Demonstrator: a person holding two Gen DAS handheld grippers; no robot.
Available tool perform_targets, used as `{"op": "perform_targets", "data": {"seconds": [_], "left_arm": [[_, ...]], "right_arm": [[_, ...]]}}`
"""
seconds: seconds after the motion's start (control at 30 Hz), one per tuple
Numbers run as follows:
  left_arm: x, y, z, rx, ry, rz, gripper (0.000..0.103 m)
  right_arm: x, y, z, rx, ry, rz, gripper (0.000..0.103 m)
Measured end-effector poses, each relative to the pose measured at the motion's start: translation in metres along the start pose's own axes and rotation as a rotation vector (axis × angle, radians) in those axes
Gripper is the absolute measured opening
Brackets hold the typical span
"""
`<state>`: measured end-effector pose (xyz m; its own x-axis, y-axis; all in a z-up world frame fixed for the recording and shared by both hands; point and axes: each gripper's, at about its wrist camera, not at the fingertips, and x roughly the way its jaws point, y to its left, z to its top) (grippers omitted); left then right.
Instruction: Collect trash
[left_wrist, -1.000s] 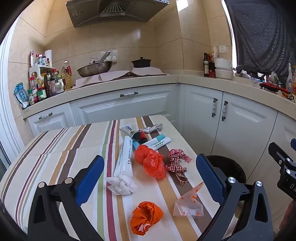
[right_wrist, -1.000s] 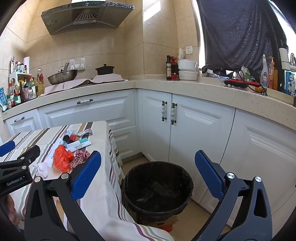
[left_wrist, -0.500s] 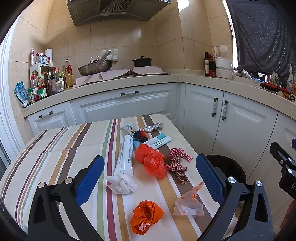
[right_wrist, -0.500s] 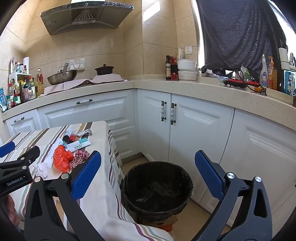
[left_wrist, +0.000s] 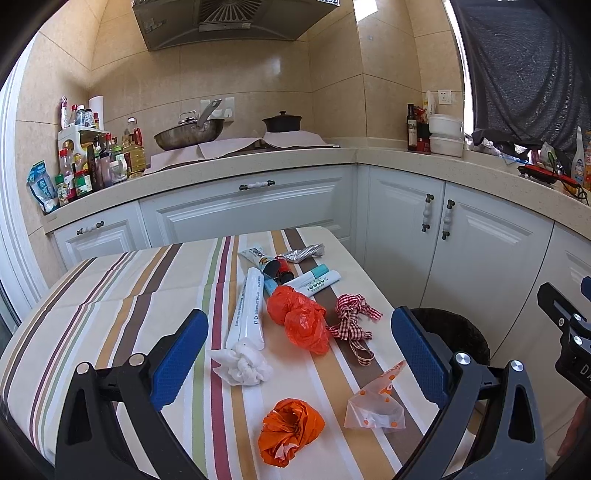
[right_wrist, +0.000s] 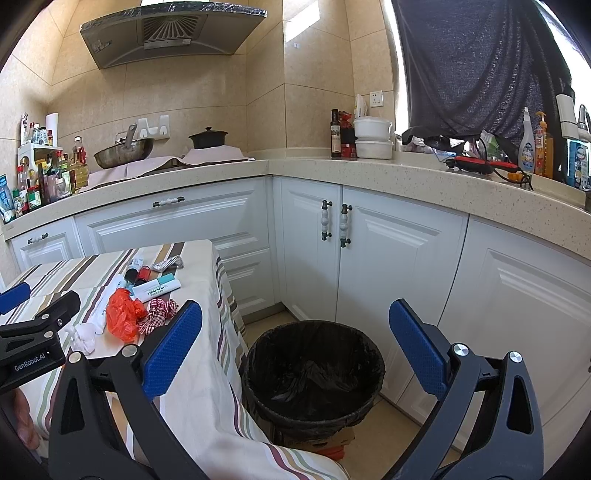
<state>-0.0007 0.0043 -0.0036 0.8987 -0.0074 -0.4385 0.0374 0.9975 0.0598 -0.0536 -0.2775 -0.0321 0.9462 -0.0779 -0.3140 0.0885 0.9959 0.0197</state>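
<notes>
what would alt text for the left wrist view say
An open left gripper hovers over a striped tablecloth strewn with trash: orange bags, a white tissue, tubes, and checked ribbon. A black bin sits beyond the table's right edge.

**Litter on the striped table, bin beside it**

Between the spread tongs of the left gripper (left_wrist: 299, 362), a knotted white tissue (left_wrist: 242, 363) lies nearest the left tong, touching the end of a long white tube (left_wrist: 246, 310). Closest in, an orange crumpled bag (left_wrist: 288, 430) sits midway, and a clear spotted bag (left_wrist: 375, 404) lies toward the right tong. Farther out lie a red plastic bag (left_wrist: 299, 317), a red checked ribbon (left_wrist: 351, 321), a white and teal box (left_wrist: 317, 282) and a foil blister strip (left_wrist: 303, 253). The black-lined bin (right_wrist: 313, 373) stands open on the floor between the right gripper's (right_wrist: 295, 354) tongs.
</notes>
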Motion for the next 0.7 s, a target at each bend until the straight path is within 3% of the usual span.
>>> {"op": "perform_targets", "data": {"seconds": [0.7], "left_arm": [[-0.0014,-0.0056,0.0029,0.001,0.004,-0.004,0.097]], "right_arm": [[0.0018,-0.0043,-0.0017,-0.001,0.001,0.001,0.099]]}}
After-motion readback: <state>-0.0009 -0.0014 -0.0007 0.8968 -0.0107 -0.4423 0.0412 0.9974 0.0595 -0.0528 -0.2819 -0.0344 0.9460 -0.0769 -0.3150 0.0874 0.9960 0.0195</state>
